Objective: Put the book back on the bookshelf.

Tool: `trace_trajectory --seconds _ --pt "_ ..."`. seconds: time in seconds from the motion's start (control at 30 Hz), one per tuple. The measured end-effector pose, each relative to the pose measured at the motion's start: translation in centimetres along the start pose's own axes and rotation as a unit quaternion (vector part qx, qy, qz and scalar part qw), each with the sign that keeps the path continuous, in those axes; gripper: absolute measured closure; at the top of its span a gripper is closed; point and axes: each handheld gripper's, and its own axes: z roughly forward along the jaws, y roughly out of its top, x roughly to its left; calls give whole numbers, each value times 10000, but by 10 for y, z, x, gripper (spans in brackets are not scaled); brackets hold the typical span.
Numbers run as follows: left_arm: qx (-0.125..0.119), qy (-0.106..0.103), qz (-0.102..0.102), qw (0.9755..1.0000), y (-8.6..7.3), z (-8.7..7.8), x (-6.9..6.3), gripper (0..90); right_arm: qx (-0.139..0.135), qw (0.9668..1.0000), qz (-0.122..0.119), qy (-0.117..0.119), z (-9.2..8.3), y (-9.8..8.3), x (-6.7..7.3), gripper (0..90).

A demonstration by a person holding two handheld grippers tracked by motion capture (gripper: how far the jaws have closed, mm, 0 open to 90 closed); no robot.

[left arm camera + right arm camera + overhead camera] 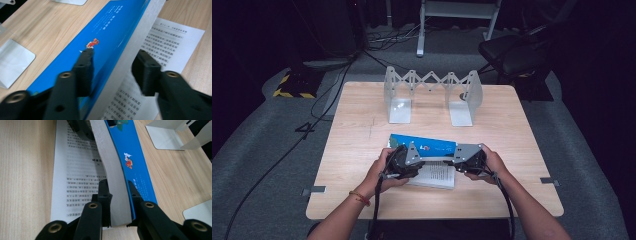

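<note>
High view shows you one book [432, 160] near the middle of the worktop [362, 135], lying open with its blue cover [424, 144] raised toward the far side and a printed white page [437, 175] flat on the wood. You hold two tools, one per hand: your left tool [404, 161] sits at the book's left end and your right tool [469, 157] at its right end, both hands low over the near half of the worktop. Left gripper view puts your left tool [112, 67] astride the lifted block of pages [130, 57], one jaw resting against the blue cover [100, 42], the other standing apart over the printed page [165, 45], so the jaws are wide and not pinching. Right gripper view shows your right tool [117, 195] clamped narrow on the raised pages [112, 175] and cover [130, 165], with the open page [72, 170] lying to one side. Behind the book stands one metal expanding bookend rack [432, 92], with two flat base plates on the wood. You have one light wooden worktop, set on grey carpet [257, 150] in a dark room, with cables [302, 135] trailing across the floor, one dark chair [512, 55] and a white frame [452, 15] beyond.
</note>
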Motion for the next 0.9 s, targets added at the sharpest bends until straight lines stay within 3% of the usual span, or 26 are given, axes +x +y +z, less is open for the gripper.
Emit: trace_trajectory --seconds 0.1,0.17,0.27,0.33,0.4,0.5,0.57,0.7,0.73,0.77,0.8,0.9 --pt "98 67 40 9999 -2 1 -1 582 94 9999 -77 -26 1 4 1 790" --pt "105 243 59 9996 -1 2 -4 467 93 9999 -68 -37 1 7 0 791" --pt "7 385 -124 9992 -1 3 -1 508 81 10000 -28 -38 1 10 0 792" --pt "39 425 -117 9990 0 4 0 473 68 10000 -11 -55 1 12 0 793" --pt "109 397 3 9991 2 6 0 497 59 10000 0 -53 2 14 0 793" --pt "125 278 259 9992 3 5 -2 617 66 10000 -8 -64 1 16 -1 790" --pt "-29 166 351 9992 0 5 0 674 35 10000 4 -78 1 16 -1 772" --pt "-263 109 264 9992 -7 5 3 716 -164 9997 164 -30 0 15 -2 717" --pt "-310 92 220 9992 -8 4 3 725 -305 9991 301 13 -1 14 -5 674" --pt "-430 71 150 9989 -10 2 6 737 -597 9963 622 18 -7 7 -12 575" --pt "-430 71 150 9989 -10 2 6 744 -597 9963 622 18 -7 7 -12 575" --pt "-606 36 43 9981 -11 -5 12 748 -631 9925 1022 -215 -16 -12 -26 462"
